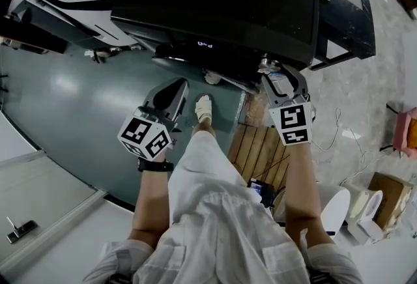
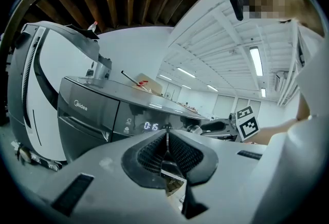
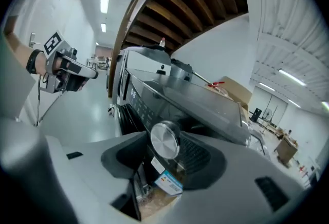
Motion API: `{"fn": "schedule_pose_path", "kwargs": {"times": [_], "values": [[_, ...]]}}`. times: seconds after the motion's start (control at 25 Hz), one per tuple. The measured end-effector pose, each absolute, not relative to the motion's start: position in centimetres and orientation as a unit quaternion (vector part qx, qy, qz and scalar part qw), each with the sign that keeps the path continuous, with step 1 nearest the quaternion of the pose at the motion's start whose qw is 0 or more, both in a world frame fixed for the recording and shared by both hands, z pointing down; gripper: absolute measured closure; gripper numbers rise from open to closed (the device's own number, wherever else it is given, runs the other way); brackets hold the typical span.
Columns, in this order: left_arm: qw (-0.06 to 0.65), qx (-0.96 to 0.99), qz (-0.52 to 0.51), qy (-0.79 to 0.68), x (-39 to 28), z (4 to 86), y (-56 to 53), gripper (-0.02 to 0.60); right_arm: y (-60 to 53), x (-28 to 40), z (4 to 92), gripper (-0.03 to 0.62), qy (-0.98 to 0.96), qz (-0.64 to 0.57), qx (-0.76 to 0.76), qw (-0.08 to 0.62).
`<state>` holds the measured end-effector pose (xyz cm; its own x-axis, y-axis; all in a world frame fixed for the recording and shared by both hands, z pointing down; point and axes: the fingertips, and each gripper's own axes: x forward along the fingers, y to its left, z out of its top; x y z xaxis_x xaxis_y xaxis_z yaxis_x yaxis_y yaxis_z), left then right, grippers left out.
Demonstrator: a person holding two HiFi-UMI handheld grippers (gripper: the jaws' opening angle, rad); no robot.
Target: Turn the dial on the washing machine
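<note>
**Operator:** Where is the dial?

**Manual:** The dial [image 3: 164,140] is a round silver knob on the front control panel of the washing machine [image 1: 215,2]. It lies to the right of the lit display [image 2: 150,126], which reads 0:15. In the head view, find it under the near edge of the machine's dark top, on your right side.

**Operator:** What is the state of the right gripper?

**Manual:** Your right gripper [image 3: 165,147] is on the dial. The jaws are set narrow, one at each side of the knob's rim, and the knob's flat face is turned toward the camera. Below the jaws you can see a label [image 3: 167,183] on the machine front. Wooden slats [image 1: 260,149] lie on the floor beneath.

**Operator:** And the left gripper?

**Manual:** Your left gripper [image 2: 166,141] is fully closed and holds nothing. Its ribbed pads [image 2: 151,153] meet along one line. It points at the machine front, left of the right gripper, and does not touch the panel. It hangs above the green floor [image 1: 65,100]. In the head view your foot [image 1: 204,107] stands between the two grippers.
</note>
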<state>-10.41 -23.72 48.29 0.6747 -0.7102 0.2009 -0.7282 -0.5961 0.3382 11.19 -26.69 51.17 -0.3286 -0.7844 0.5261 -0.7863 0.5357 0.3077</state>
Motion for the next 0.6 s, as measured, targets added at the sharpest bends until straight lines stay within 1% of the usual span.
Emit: {"fn": "schedule_pose_path", "kwargs": {"times": [0.12,0.28,0.6], "values": [[0.199,0.895,0.024,-0.397,-10.0,48.4,-23.7,0.565,-26.1,12.0,52.7,0.372,-0.810,0.025,0.482,0.332],[0.199,0.898,0.024,-0.393,-9.7,48.4,-23.7,0.565,-26.0,12.0,52.8,0.364,-0.813,0.038,0.486,0.317],[0.198,0.898,0.024,-0.392,-9.6,48.2,-23.5,0.565,-25.9,11.8,52.8,0.349,-0.813,0.046,0.491,0.311]]}}
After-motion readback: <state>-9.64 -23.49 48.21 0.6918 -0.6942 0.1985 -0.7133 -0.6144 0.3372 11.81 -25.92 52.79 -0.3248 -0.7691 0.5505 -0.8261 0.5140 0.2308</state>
